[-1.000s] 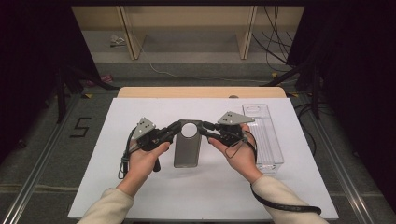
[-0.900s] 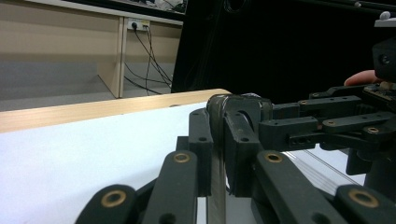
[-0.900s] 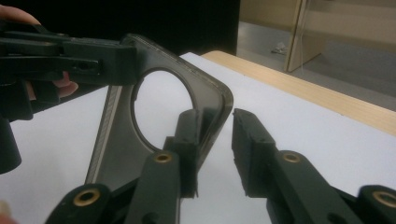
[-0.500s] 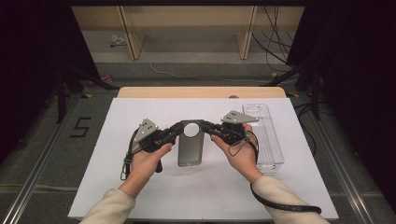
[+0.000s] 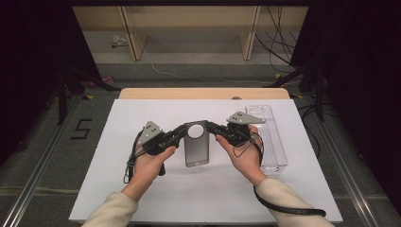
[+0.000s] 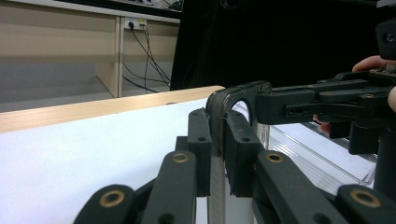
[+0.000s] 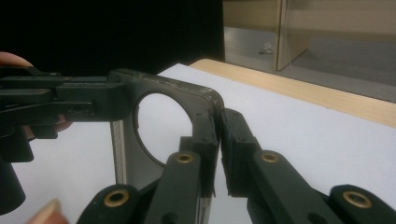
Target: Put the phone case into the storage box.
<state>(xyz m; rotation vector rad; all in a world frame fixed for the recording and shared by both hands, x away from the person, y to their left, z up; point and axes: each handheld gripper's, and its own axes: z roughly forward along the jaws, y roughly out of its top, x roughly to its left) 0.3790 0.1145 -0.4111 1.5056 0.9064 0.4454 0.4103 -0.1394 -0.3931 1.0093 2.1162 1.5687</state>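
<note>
The white rectangular worktop, with a pale wooden strip along its far edge, carries everything here. Toward its right side lies a long clear plastic tray, lengthwise from far to near, just beside the person's right hand.

At the middle of the worktop is a flat grey translucent phone case with a dark rim and a large round cut-out near its far end. It is held at its two far corners, its near end lying toward the person; whether that end rests on the surface cannot be told.

The left hand carries the left gripper, which reaches in from the left and is clamped on the case's far left corner; in the left gripper view the jaws press the case's thin edge from both sides.

The right gripper comes in from the right. Its jaws have just been closing and now pinch the far right corner of the case, beside the round opening.
</note>
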